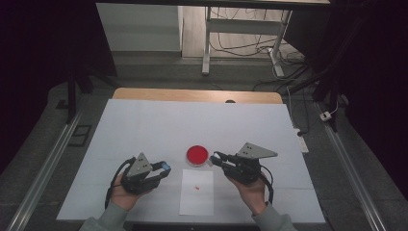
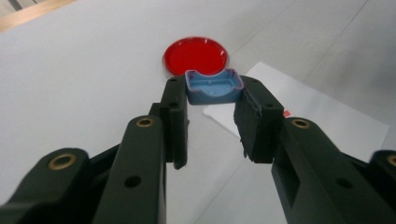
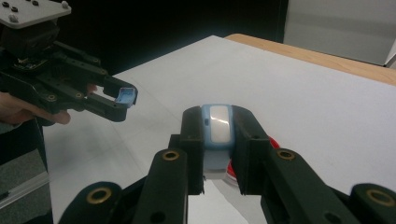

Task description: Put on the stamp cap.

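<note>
Two hand-held grippers over a white table w/ a red-filled petri dish (image 1: 197,155) and a paper sheet (image 1: 197,191) bearing a small red spot. Left gripper (image 2: 214,91) is clamped on a small blue cap (image 2: 214,87), held apart at left; right gripper (image 3: 217,123) is closed on a blue-white correction-tape-like body (image 3: 218,126) just beside the dish. Cap looks already off, so marking the sheet and recapping likely remain.

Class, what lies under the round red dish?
The round red dish rests on the white table cover. The white paper sheet lies nearer, apart. The patch beneath the dish is hidden.
</note>
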A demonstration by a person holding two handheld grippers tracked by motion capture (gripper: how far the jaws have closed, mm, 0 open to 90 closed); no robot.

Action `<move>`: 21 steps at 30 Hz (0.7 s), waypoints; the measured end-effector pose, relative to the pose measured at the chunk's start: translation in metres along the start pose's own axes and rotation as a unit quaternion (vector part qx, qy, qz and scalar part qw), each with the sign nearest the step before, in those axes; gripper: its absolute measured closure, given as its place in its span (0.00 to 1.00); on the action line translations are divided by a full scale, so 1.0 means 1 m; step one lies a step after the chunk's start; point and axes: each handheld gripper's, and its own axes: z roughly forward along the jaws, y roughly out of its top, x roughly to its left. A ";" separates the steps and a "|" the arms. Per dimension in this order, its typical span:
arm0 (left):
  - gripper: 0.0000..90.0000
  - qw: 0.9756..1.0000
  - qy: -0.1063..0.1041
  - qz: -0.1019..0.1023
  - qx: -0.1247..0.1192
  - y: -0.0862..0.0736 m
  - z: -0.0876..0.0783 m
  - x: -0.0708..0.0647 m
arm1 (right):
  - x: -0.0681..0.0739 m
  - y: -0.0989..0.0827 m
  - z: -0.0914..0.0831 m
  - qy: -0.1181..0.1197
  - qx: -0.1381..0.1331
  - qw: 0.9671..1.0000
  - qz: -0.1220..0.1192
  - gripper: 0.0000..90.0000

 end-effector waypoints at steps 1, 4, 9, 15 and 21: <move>0.73 1.000 -0.001 0.003 0.000 0.003 0.001 -0.001 | 0.000 0.000 0.000 0.000 0.000 1.000 -0.001 0.84; 0.73 1.000 -0.005 0.007 -0.004 0.009 0.003 -0.003 | 0.000 0.001 -0.001 -0.003 -0.002 1.000 -0.004 0.84; 0.73 1.000 -0.013 0.013 -0.007 0.014 0.009 -0.007 | -0.001 0.000 -0.001 -0.006 -0.002 1.000 -0.001 0.84; 0.73 1.000 -0.023 0.015 -0.003 0.020 0.019 -0.010 | 0.000 0.001 -0.001 -0.005 -0.001 1.000 -0.003 0.84; 0.73 0.999 -0.041 0.024 0.002 0.030 0.037 -0.018 | 0.000 0.001 -0.001 -0.006 -0.003 1.000 -0.001 0.84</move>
